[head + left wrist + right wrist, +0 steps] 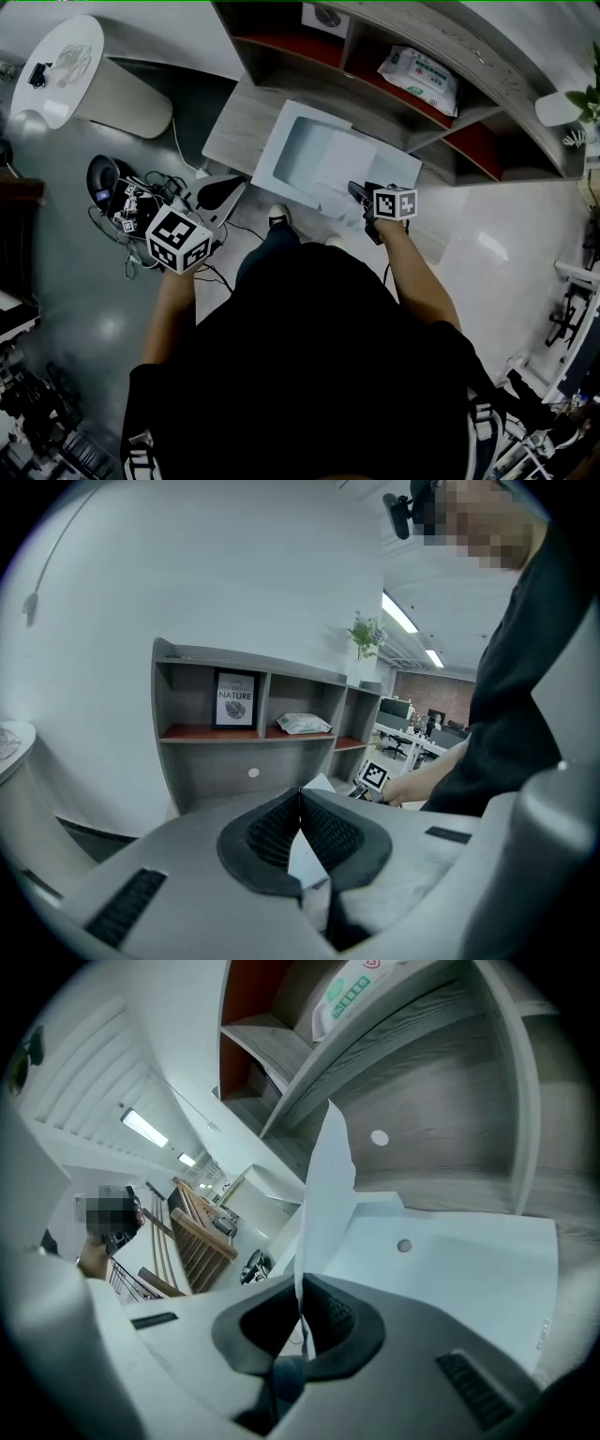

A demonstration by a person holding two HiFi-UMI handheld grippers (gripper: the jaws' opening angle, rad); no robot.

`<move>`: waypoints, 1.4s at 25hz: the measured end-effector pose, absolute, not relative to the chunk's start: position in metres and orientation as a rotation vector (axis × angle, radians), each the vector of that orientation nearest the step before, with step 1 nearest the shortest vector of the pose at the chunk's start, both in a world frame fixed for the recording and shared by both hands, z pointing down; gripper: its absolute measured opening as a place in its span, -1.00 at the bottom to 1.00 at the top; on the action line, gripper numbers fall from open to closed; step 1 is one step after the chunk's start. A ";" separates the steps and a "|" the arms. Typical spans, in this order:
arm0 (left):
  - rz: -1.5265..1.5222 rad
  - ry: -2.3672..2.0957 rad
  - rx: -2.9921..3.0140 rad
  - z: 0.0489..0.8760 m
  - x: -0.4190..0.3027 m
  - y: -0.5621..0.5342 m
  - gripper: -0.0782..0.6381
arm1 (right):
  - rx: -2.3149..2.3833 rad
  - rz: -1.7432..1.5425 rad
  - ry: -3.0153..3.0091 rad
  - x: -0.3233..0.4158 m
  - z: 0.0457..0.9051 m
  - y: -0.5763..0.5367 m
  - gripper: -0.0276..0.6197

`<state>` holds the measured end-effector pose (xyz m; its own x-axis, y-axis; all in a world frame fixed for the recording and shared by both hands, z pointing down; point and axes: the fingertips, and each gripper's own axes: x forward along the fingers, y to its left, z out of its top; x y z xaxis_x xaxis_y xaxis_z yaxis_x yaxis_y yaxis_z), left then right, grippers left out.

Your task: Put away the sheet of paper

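Fingers of right gripper point(302, 1288) pinching sheet of paper point(328, 1185), left gripper point(300, 799) closed empty, white drawer point(300, 141), grey shelving point(487, 56)

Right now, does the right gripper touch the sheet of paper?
Touching. In the right gripper view, the right gripper pinches the sheet of paper between its jaws.

I'm seeing a white sheet of paper point(328, 1185) showing against a pale blue-white drawer point(274, 150). The shelf point(506, 89) is showing grey wood grain with red floors, and the marker cube point(178, 240) is showing black-and-white squares.
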<state>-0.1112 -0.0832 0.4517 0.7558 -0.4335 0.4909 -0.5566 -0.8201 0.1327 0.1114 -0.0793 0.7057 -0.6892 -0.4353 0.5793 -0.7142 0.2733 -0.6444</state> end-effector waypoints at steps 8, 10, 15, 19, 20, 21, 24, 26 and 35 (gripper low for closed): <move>0.667 -0.769 2.666 0.457 -0.117 -0.088 -0.73 | 1.070 1.476 -2.199 0.117 0.728 -0.085 -0.87; 0.671 -0.771 2.659 0.459 -0.118 -0.090 -0.73 | 1.079 1.491 -2.181 0.121 0.735 -0.088 -0.87; 0.678 -0.774 2.654 0.459 -0.121 -0.099 -0.73 | 1.103 1.501 -2.119 0.134 0.755 -0.092 -0.87; 0.688 -0.773 2.647 0.462 -0.121 -0.106 -0.73 | 1.107 1.508 -2.080 0.142 0.770 -0.094 -0.87; 0.691 -0.772 2.645 0.463 -0.121 -0.108 -0.73 | 1.110 1.514 -2.072 0.144 0.773 -0.095 -0.87; 0.694 -0.771 2.643 0.464 -0.121 -0.110 -0.73 | 1.112 1.522 -2.065 0.146 0.776 -0.096 -0.87; 0.701 -0.764 2.640 0.466 -0.119 -0.114 -0.73 | 1.118 1.553 -2.042 0.151 0.784 -0.099 -0.87; 0.706 -0.760 2.639 0.467 -0.118 -0.117 -0.73 | 1.121 1.571 -2.032 0.153 0.788 -0.101 -0.87; 0.720 -0.765 2.629 0.470 -0.116 -0.136 -0.73 | 1.143 1.639 -1.967 0.170 0.810 -0.114 -0.87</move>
<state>-0.1155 -0.1361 0.4699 0.7311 -0.4121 0.5437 -0.5676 -0.8095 0.1498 0.1701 -0.1143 0.8099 -0.6205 -0.3626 0.6953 -0.7494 0.0131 -0.6619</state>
